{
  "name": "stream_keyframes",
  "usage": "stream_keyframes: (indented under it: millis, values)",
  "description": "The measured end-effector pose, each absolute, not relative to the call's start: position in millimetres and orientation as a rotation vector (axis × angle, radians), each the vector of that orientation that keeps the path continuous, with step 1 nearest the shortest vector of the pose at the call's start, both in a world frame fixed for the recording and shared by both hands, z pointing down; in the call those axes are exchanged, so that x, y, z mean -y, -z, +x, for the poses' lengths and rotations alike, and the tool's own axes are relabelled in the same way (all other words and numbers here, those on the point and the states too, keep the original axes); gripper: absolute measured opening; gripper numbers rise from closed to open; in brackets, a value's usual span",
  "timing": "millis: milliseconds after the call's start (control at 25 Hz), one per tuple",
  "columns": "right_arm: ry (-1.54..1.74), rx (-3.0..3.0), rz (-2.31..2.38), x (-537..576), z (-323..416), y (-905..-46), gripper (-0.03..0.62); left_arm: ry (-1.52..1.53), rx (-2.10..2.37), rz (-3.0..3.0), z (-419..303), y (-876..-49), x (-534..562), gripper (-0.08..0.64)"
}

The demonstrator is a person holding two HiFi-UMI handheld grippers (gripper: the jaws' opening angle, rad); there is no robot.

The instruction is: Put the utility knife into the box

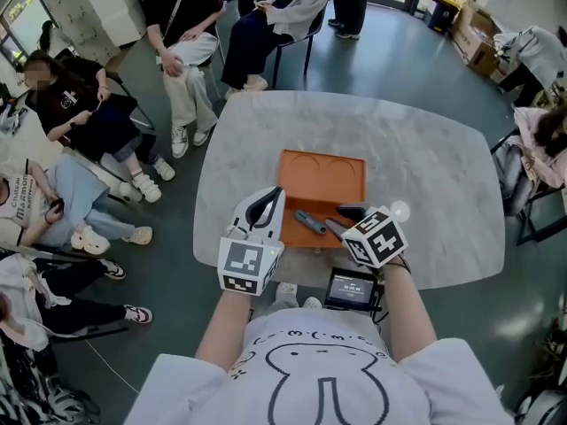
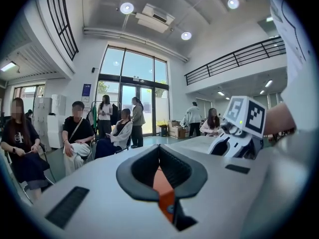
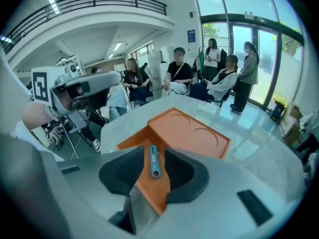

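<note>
An orange box (image 1: 319,182) lies open on the marble table (image 1: 425,166). The blue utility knife (image 1: 309,222) lies flat on the box's floor near its front edge. My right gripper (image 1: 342,218) hangs just right of the knife. In the right gripper view the knife (image 3: 154,161) lies between the spread jaws of the right gripper (image 3: 154,152), and the pads do not touch it. My left gripper (image 1: 271,195) hovers over the box's front left corner with its tips together; a strip of the orange box (image 2: 162,185) shows below its jaws (image 2: 159,148).
A small device with a lit screen (image 1: 353,286) sits at the table's front edge under my right wrist. Several people sit on chairs (image 1: 182,34) to the left and beyond the table. Cardboard boxes (image 1: 474,34) stand on the floor far right.
</note>
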State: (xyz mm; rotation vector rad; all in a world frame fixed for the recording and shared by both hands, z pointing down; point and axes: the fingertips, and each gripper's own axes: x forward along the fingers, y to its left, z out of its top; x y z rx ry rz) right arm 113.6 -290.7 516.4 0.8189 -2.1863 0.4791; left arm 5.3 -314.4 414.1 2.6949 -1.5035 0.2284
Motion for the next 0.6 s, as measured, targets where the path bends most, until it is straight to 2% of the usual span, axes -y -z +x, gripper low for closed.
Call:
stream_keyframes:
  millis: [280, 600]
  values:
    - [-0.375, 2.378, 0.985, 290, 125, -460, 0.031, -0.194, 1.496, 2.757, 22, -397, 313, 0.015]
    - [-0.246, 2.581, 1.135, 283, 126, -395, 0.009, -0.137, 1.476, 2.826, 31, -370, 311, 0.015]
